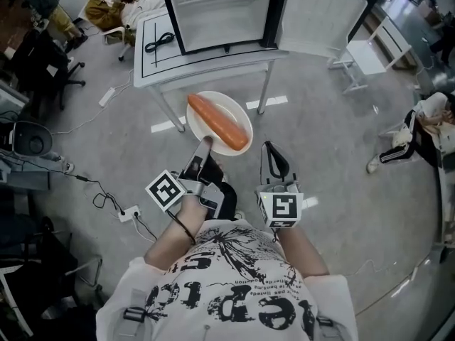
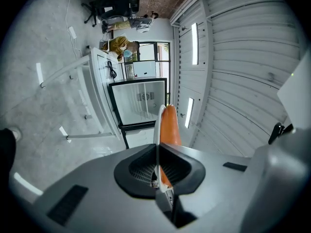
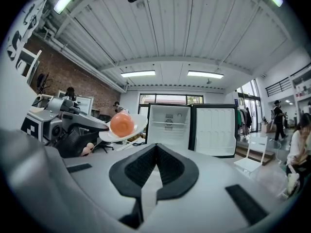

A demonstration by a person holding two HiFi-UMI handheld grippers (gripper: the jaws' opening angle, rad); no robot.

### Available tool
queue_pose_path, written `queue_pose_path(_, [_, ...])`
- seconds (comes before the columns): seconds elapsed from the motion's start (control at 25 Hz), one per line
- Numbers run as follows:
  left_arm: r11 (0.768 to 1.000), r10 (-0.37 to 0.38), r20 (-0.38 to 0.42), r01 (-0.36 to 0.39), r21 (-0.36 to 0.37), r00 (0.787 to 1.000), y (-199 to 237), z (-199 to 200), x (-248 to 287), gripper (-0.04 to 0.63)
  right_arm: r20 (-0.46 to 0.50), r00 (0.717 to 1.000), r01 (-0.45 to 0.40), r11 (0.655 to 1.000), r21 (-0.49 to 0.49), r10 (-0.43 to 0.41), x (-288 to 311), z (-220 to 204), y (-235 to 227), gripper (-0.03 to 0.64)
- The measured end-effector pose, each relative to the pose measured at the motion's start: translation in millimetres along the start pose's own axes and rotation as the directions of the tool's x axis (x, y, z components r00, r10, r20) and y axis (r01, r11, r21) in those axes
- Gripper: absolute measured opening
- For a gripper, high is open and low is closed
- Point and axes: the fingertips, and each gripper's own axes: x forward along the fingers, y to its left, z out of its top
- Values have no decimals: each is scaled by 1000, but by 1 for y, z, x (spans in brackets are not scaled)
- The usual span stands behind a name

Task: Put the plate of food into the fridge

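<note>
1. The left gripper (image 1: 203,148) pinches the near rim of the white plate (image 1: 238,105), its jaws pressed almost together on the thin edge, and holds it in the air in front of the white table (image 1: 206,68); a long orange carrot (image 1: 217,121) lies across the plate
2. The right gripper (image 1: 274,155) hangs alongside, jaws pressed together on nothing and apart from the plate
3. The small fridge (image 1: 220,9) stands on the table with its door (image 1: 323,16) swung wide to the right; the plate is outside it, short of the opening
4. The step in hand looks to be the carry toward the opening, and a one-sided grip on the rim is likely to let the far edge droop, so the wrist should hold the plate level all the way
5. The carrot is round and loose, so it could roll off at any tilt or jolt; a slow, even advance suits it best
6. The plate should go straight at the opening, clear of the frame and the open door, and be set flat inside before the jaws part
7. If the far rim sags, the free right gripper could support it from below
</note>
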Motion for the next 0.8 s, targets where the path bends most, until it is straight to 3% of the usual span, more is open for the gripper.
queue_pose_path(0.28, [1000, 11, -13, -11, -16, 1000, 22, 32, 67, 25, -13, 1000, 9, 1000, 7, -9, 69, 0, -22, 2])
queue_pose_path(0.8, [1000, -16, -23, 15, -19, 1000, 44, 141, 192, 25, -22, 999, 25, 1000, 4, -24, 235, 25, -44, 2])
